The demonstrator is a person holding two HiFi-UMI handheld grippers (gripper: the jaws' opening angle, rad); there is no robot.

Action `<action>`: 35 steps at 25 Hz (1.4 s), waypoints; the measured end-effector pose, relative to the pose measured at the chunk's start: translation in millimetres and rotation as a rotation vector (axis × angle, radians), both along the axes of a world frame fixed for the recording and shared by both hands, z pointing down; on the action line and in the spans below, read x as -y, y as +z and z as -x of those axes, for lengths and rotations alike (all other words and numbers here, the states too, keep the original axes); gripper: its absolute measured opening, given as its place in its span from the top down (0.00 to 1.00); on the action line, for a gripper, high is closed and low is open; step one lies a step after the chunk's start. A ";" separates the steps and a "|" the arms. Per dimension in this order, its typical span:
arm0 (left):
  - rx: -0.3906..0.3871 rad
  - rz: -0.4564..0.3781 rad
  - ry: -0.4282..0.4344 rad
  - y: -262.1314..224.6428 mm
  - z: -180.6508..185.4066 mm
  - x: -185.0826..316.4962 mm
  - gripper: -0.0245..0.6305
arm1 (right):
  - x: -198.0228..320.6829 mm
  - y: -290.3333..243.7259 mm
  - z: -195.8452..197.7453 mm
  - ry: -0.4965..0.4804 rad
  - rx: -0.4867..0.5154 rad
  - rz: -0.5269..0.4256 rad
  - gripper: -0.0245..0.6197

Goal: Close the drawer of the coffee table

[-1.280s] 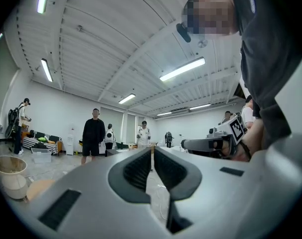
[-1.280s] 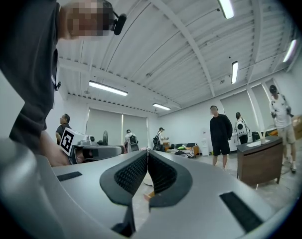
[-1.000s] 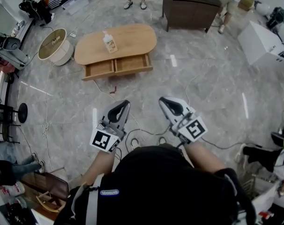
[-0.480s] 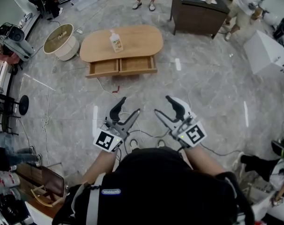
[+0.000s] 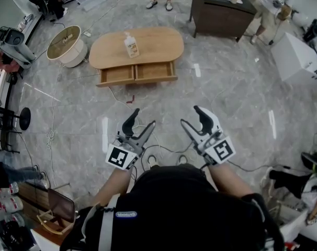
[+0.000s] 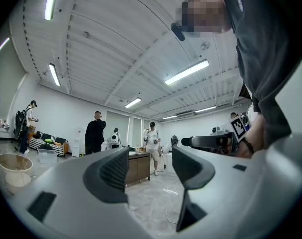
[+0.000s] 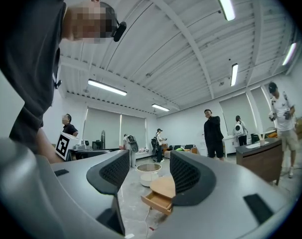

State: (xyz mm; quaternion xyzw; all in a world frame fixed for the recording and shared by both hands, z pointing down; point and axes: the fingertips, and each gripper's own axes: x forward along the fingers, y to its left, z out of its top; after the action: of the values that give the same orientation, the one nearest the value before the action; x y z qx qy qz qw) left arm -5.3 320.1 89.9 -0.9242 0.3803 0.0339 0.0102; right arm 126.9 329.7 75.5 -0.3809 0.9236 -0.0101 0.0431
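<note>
Standing well apart from the coffee table [image 5: 148, 38], I judge the task hardly begun. Its drawer [image 5: 137, 73] hangs pulled out on the side facing me, and nothing touches it. The left gripper [image 5: 142, 120] and right gripper [image 5: 192, 116] are held level near my body. Both sets of jaws have just been opening and now stand wide, with only air between the pads. What is left is the whole job: walk up, set a gripper against the drawer front and push it home.

From here I cannot tell whether the pulled-out part is one wide drawer or two side by side, nor whether anything lies inside. The right gripper view frames the drawer small between its jaws, while the left gripper view misses the table altogether. A bottle [image 5: 130, 45] stands on the tabletop, and a cable [image 5: 114, 95] trails over the floor [image 5: 69, 114] on my way in.
</note>
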 end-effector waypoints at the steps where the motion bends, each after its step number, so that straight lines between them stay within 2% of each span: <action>1: 0.001 0.001 0.001 2.8 4.1 0.8 0.58 | 0.5 2.9 0.7 0.007 -0.006 0.000 0.61; 10: -0.006 0.009 0.009 14.0 66.6 12.7 0.58 | 8.1 15.2 50.6 0.050 -0.029 0.038 0.61; 16: -0.015 -0.003 0.040 13.9 95.9 16.9 0.58 | 13.6 18.2 58.0 0.115 -0.046 0.032 0.61; 23: -0.037 0.020 0.052 23.5 106.7 23.2 0.58 | 20.9 23.9 47.8 0.176 -0.064 0.042 0.61; 29: -0.016 0.041 0.038 37.1 112.6 34.3 0.58 | 32.7 39.6 46.4 0.163 -0.085 0.075 0.61; 35: 0.009 0.014 0.010 32.4 120.7 50.3 0.58 | 54.0 34.5 50.5 0.135 -0.057 0.041 0.61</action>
State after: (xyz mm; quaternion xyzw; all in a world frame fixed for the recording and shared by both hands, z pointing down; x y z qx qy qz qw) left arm -126.1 269.8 122.2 -0.9263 0.3758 0.0269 0.0052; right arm 76.4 275.7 110.0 -0.4431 0.8963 -0.0153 0.0097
